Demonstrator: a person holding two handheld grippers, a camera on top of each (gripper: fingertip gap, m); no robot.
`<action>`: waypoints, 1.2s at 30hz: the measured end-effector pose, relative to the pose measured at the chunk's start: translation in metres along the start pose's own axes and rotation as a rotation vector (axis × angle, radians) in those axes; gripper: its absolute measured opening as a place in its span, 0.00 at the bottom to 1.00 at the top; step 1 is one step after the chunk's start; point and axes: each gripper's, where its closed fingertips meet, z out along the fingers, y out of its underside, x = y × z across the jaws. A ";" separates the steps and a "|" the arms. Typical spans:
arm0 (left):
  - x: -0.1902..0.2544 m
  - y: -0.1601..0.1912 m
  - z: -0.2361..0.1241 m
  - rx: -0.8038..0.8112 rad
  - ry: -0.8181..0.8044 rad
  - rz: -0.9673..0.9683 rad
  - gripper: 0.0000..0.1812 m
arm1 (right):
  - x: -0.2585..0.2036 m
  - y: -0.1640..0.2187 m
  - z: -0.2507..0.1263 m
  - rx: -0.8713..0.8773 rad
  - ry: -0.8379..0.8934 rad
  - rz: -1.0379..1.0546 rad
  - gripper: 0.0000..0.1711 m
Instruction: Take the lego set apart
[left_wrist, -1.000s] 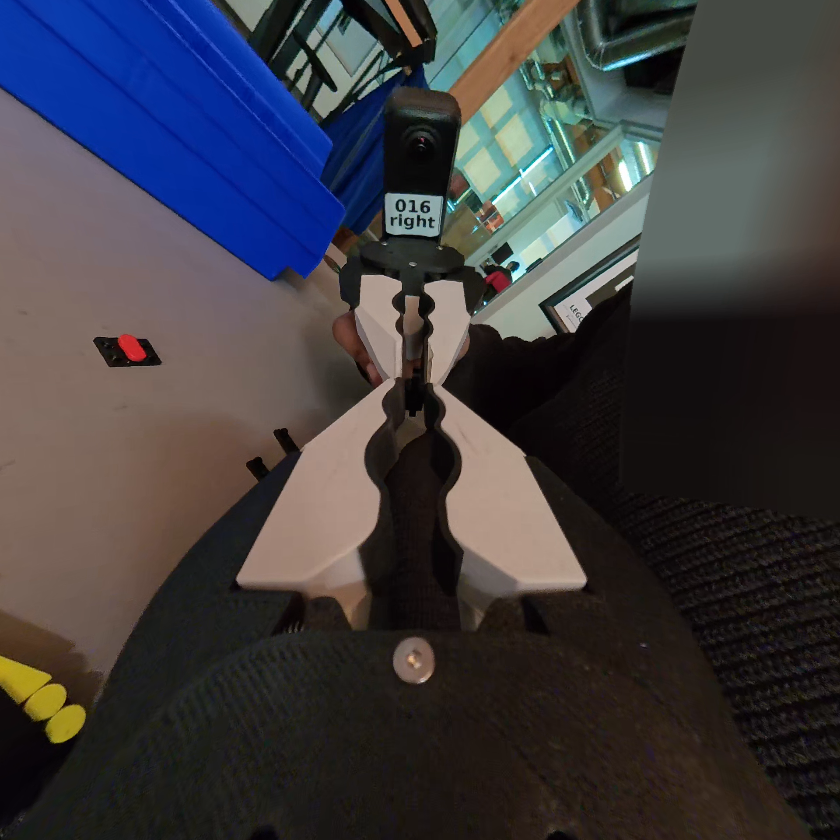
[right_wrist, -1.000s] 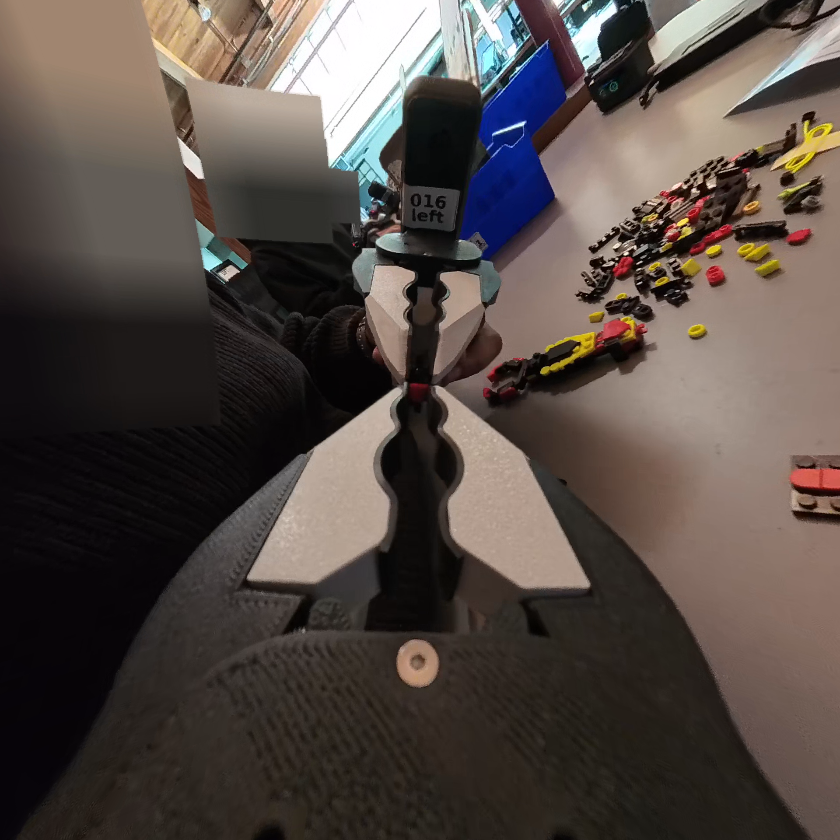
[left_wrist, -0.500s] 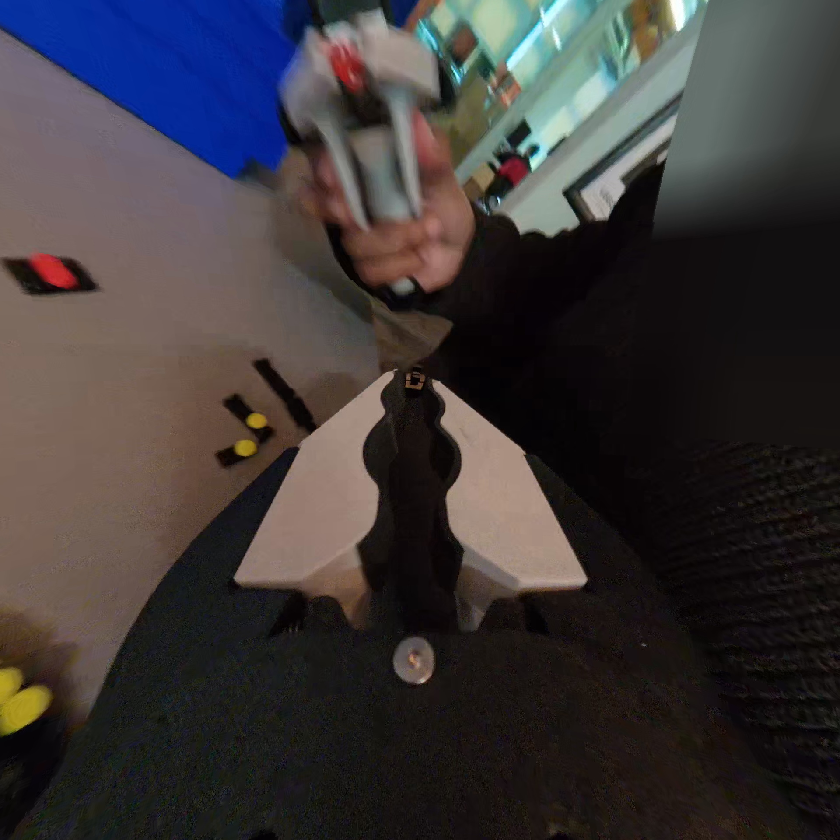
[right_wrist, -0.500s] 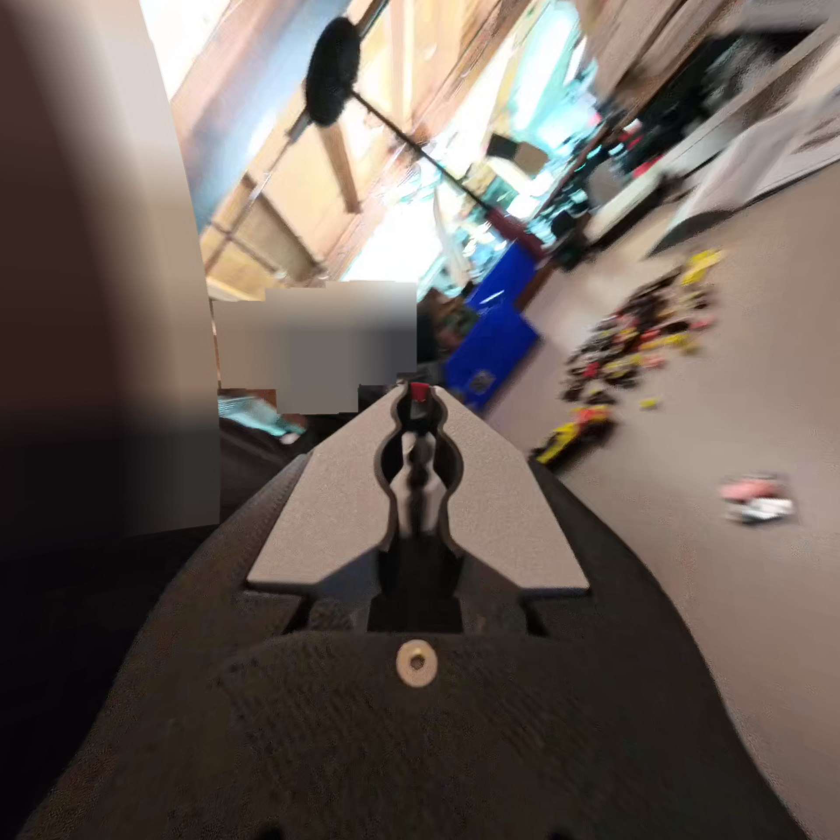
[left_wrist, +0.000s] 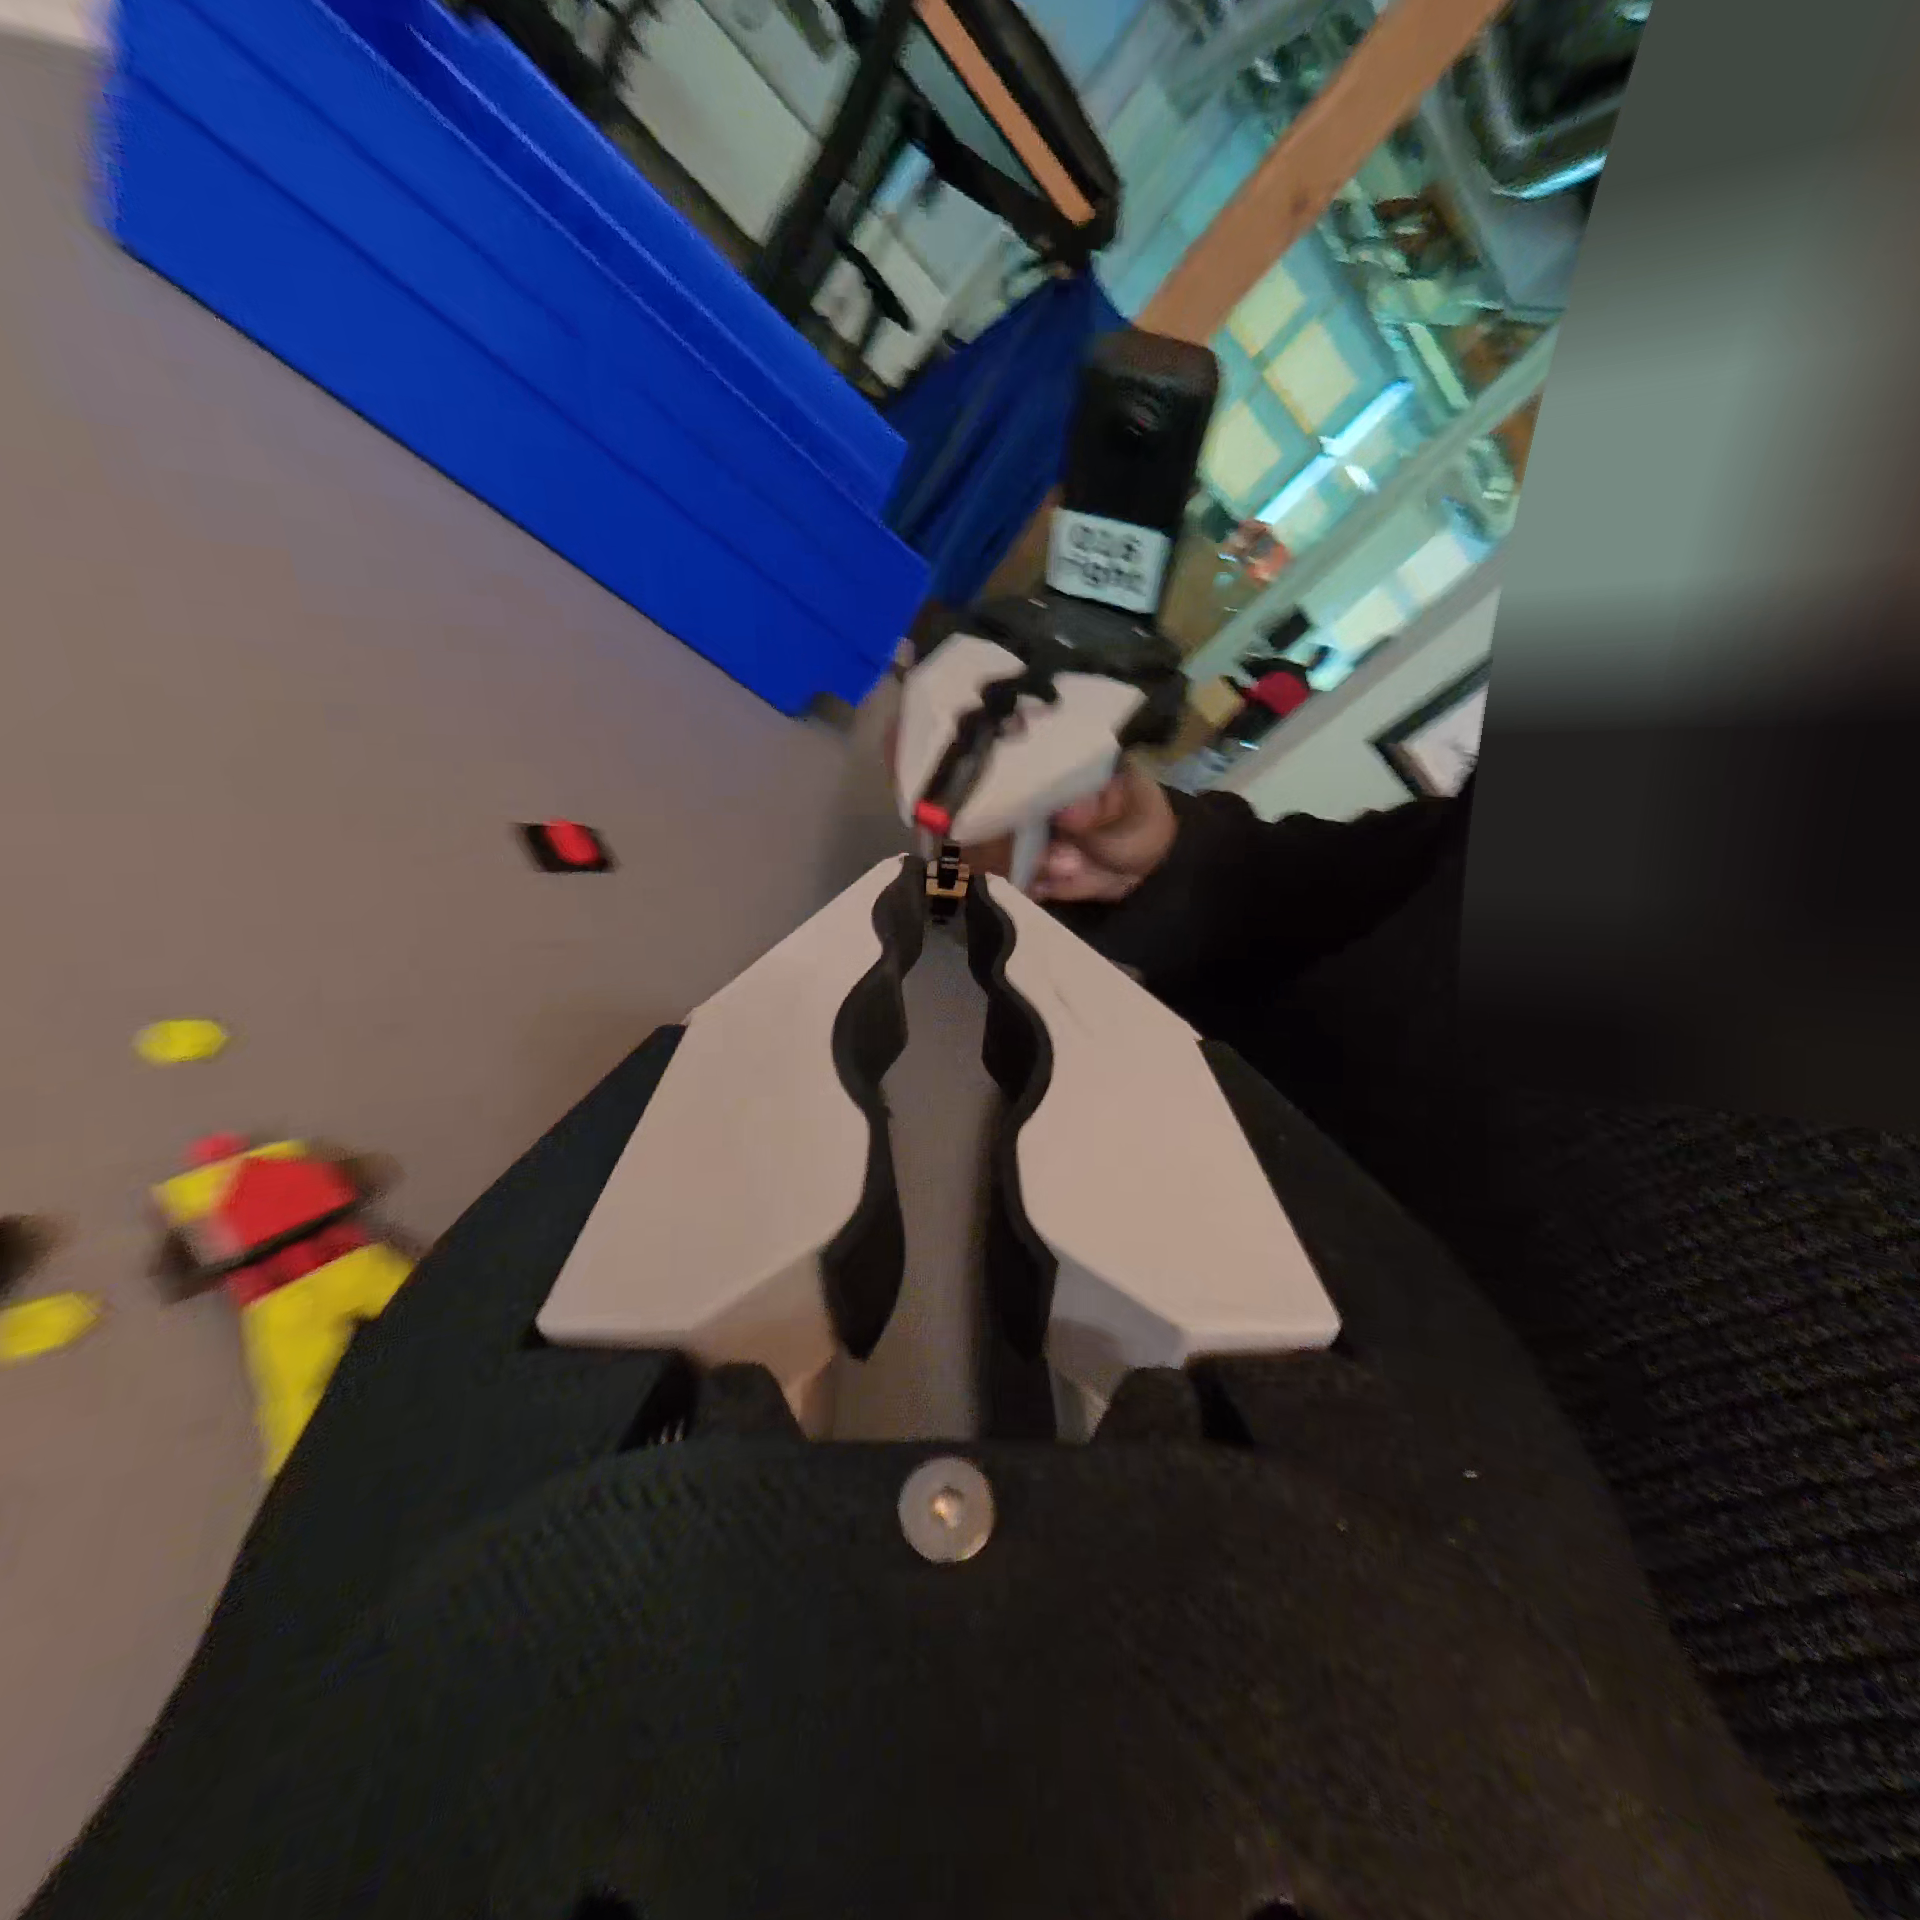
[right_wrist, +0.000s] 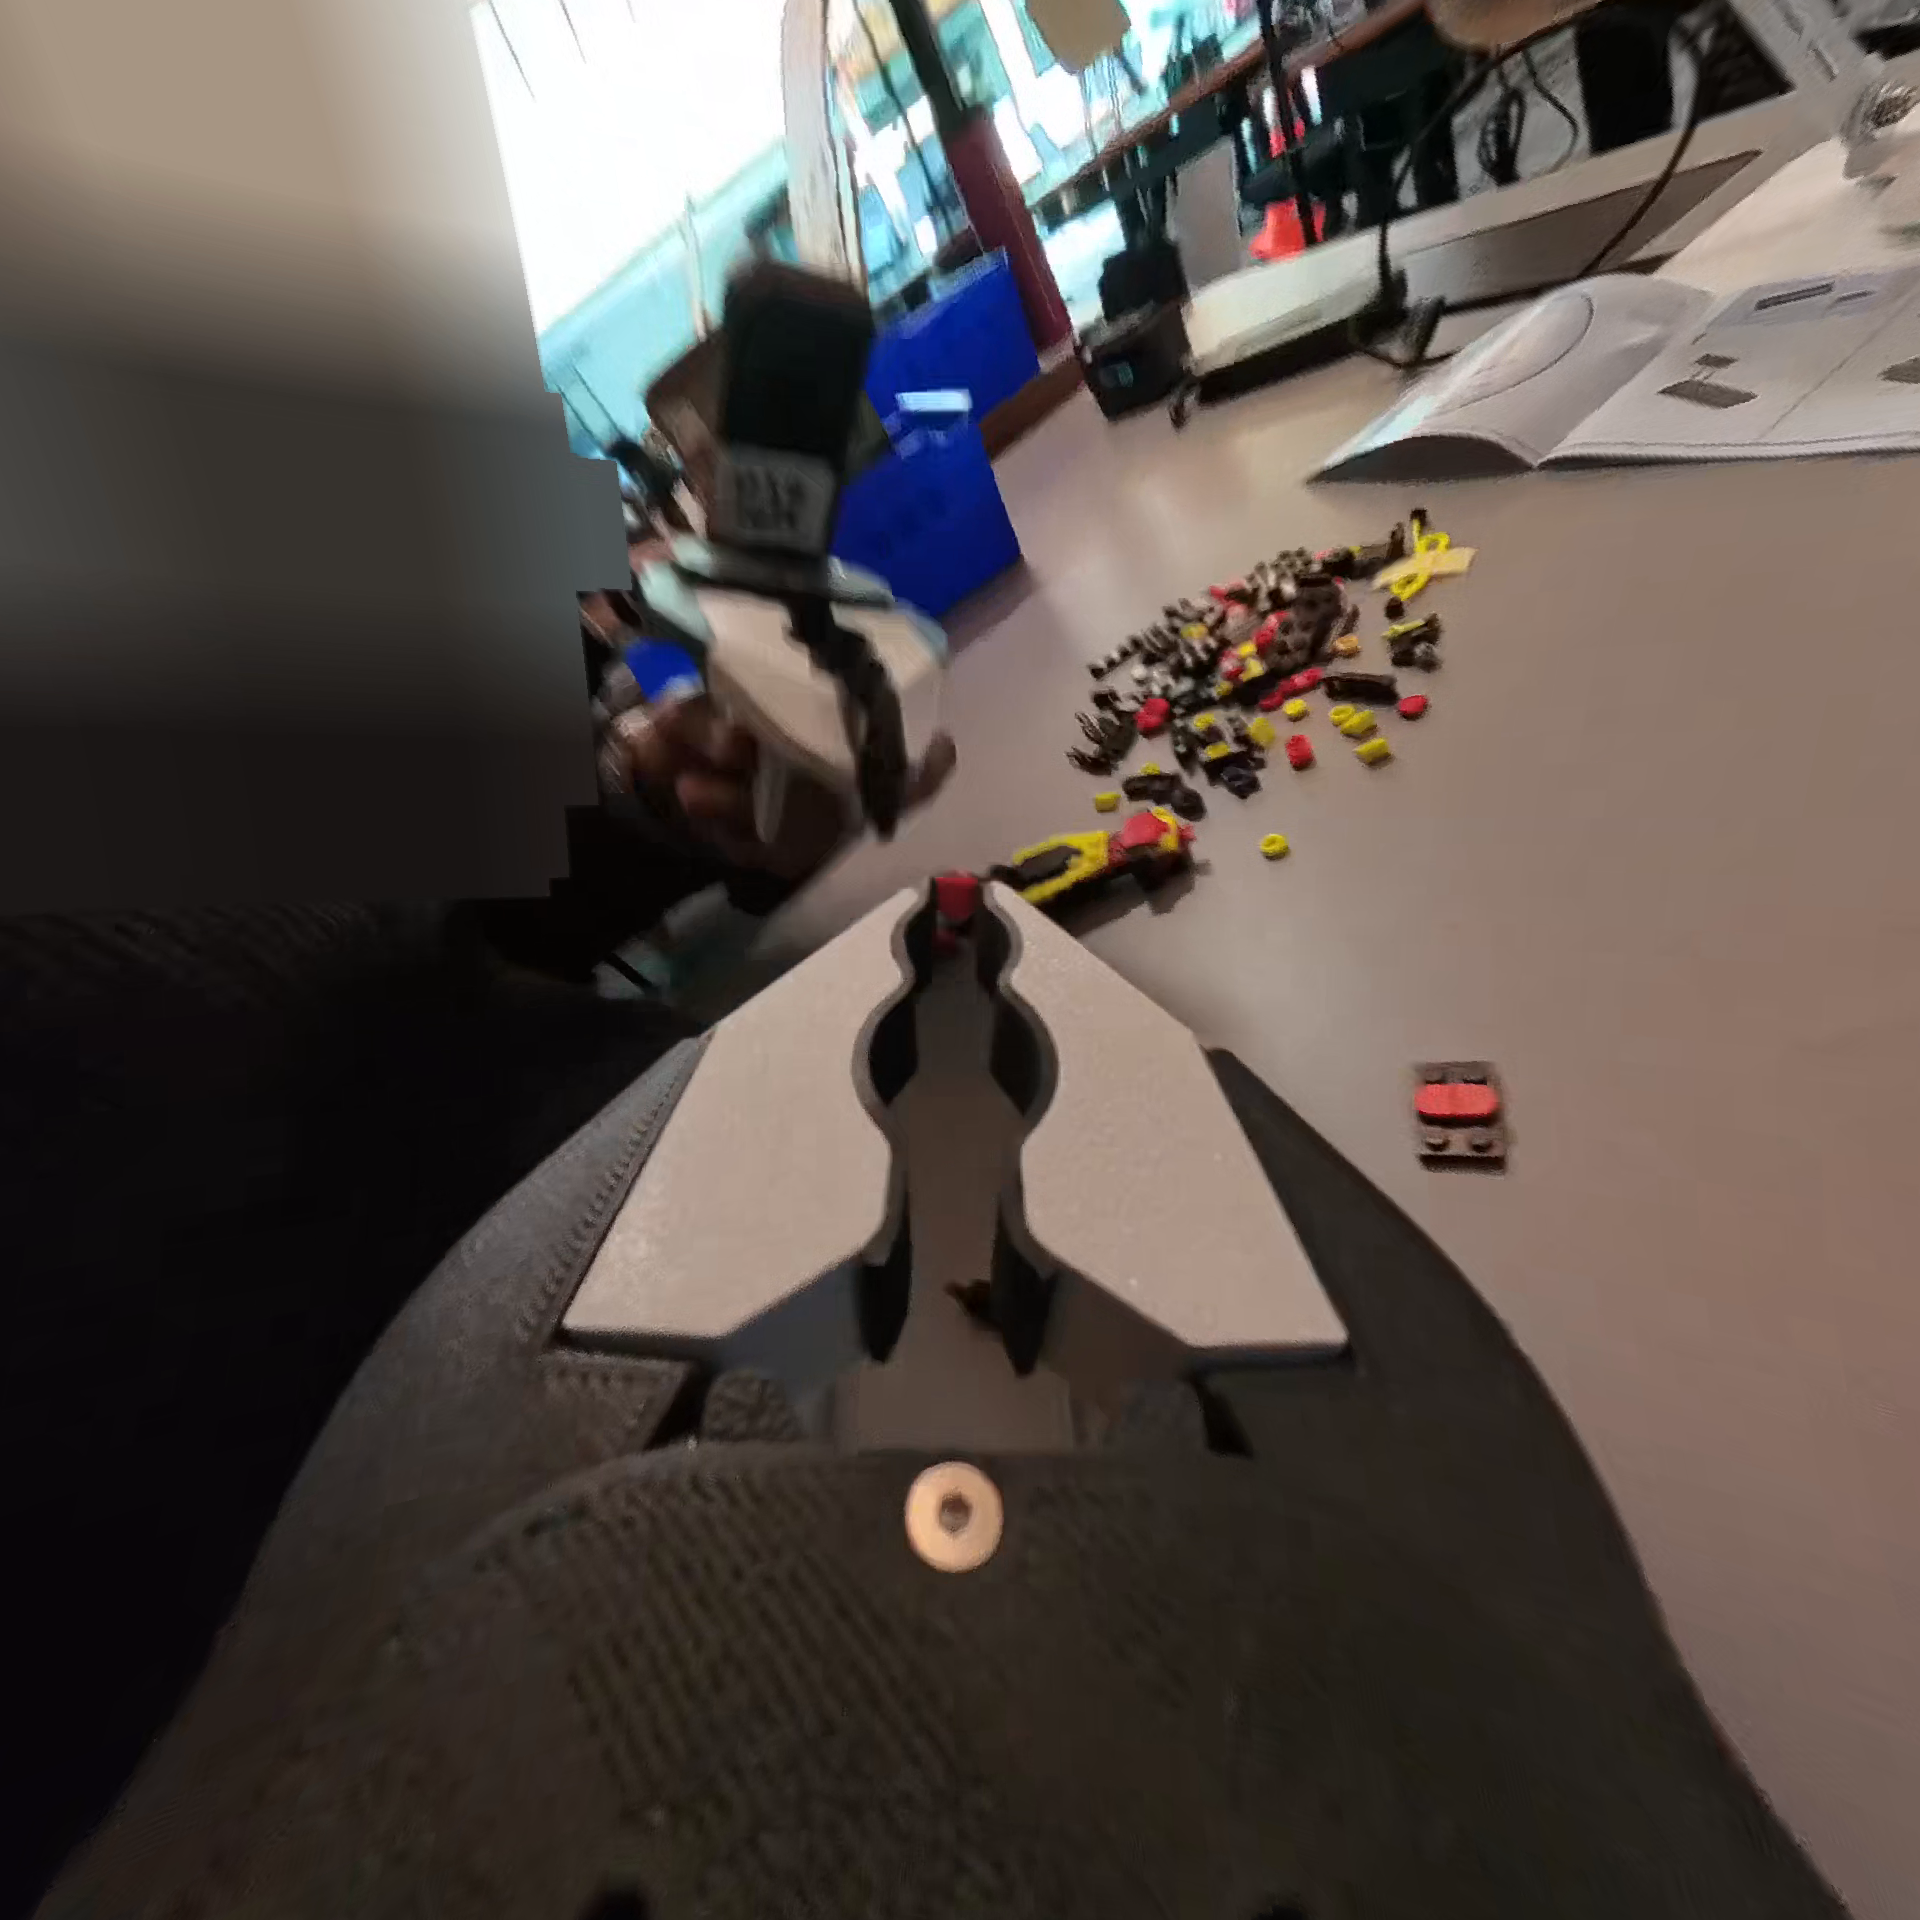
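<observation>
Red piece sits clamped in my right gripper; my left gripper pinches a small black piece. Tips are just apart above the grey table, where the half-built model, loose brick pile, open booklet and blue bins lie. 0.5 s ago my right gripper was raised higher; it's come back down near the left.
</observation>
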 end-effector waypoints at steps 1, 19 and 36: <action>-0.010 -0.009 -0.010 0.028 -0.071 0.029 0.04 | 0.003 0.007 0.007 -0.053 0.027 -0.056 0.04; -0.100 -0.048 -0.102 0.181 -0.686 0.281 0.04 | 0.078 0.007 0.115 -0.381 0.222 -0.336 0.19; -0.107 -0.028 -0.081 0.106 -0.612 0.175 0.03 | 0.067 0.040 0.071 -0.460 0.259 -0.470 0.14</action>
